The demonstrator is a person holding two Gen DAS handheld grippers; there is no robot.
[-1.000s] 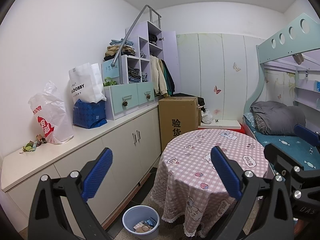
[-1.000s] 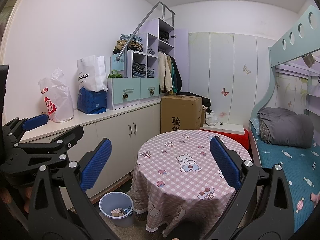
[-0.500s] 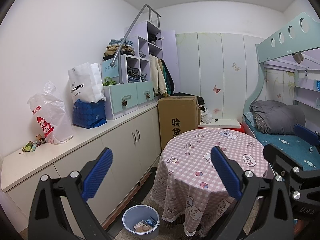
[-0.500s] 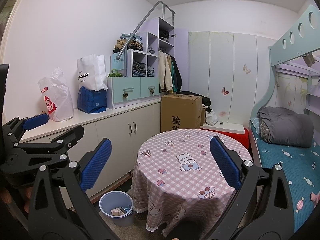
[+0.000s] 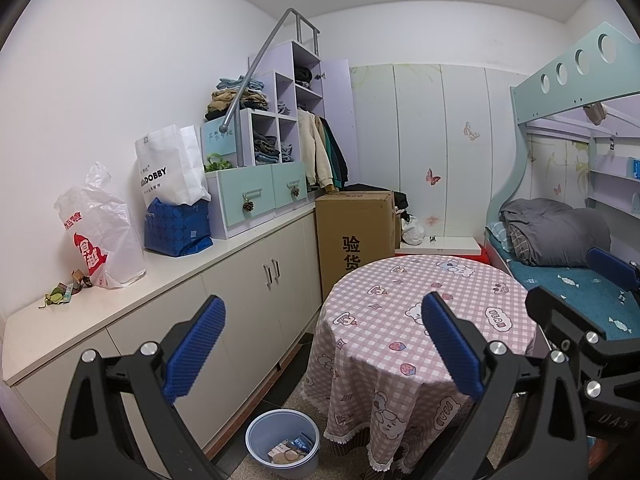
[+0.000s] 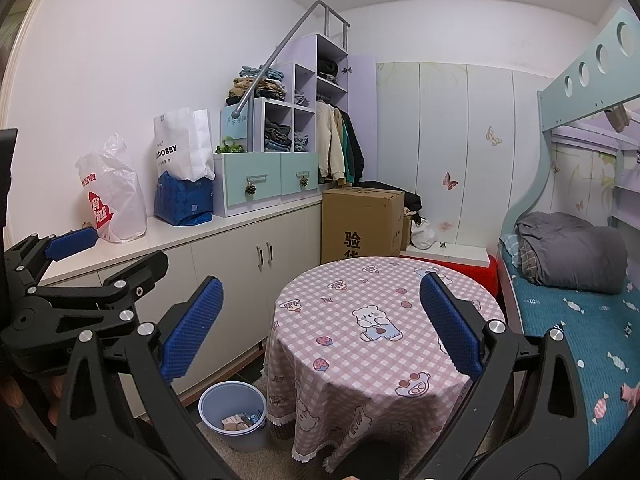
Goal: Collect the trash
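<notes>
Small heap of crumpled green and brown wrappers and scraps (image 5: 63, 293): loose on the white tabletop, just beside the white plastic bag with red print (image 5: 99, 236).

Round pale-blue plastic waste bin (image 5: 283, 438): upright on the floor beside the cloth-draped round table, open-topped, holding paper and packaging scraps (image 5: 290, 449).
</notes>
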